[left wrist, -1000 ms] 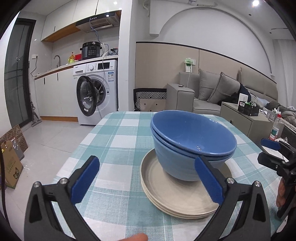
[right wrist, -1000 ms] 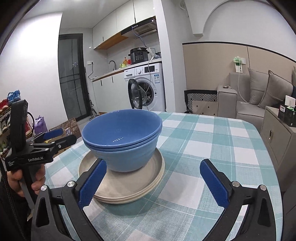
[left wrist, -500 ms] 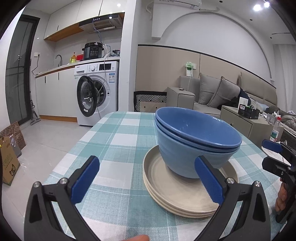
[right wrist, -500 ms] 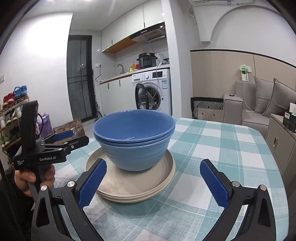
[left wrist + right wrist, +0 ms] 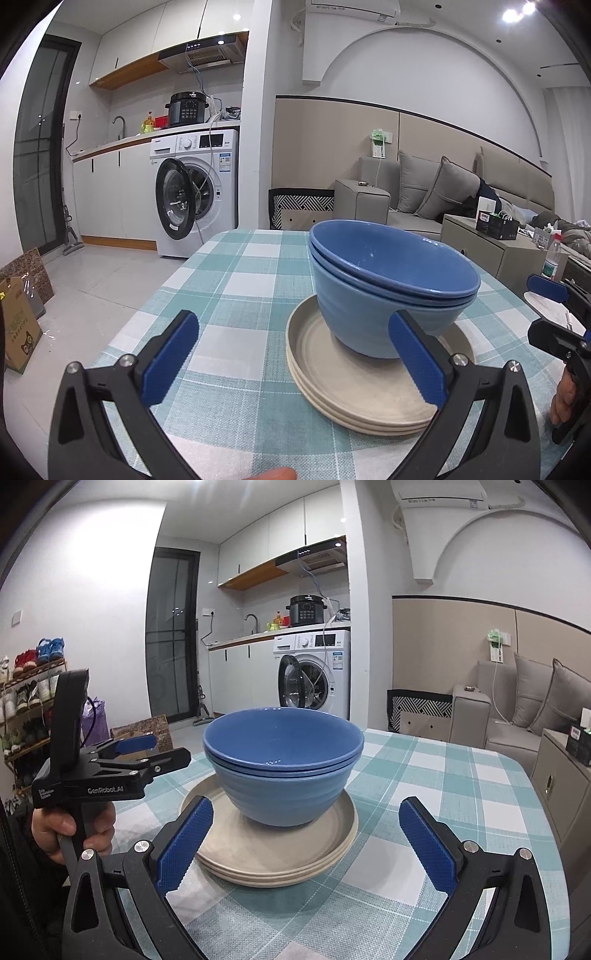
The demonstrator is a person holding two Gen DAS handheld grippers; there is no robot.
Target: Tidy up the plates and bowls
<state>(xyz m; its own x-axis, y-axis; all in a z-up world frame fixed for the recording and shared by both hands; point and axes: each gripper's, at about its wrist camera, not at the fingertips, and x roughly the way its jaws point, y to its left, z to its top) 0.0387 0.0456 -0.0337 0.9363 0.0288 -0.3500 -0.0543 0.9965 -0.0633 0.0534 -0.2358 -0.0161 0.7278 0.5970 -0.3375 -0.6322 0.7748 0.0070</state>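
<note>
The bench (image 5: pixel 461 775), covered in a teal-and-white checked cloth, carries a stack of round beige plates (image 5: pixel 273 860) near its middle. Two nested round blue bowls (image 5: pixel 282 768) sit on the top plate, likely consolidated to save space. The left gripper (image 5: pixel 295 354) and the right gripper (image 5: pixel 304 838) both stand wide open, empty, flanking the stack.

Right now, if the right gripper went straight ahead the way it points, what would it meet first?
Probably the beige plate stack, then the blue bowls on it. The right gripper is open, its left finger near the rim; depth is unclear.
</note>
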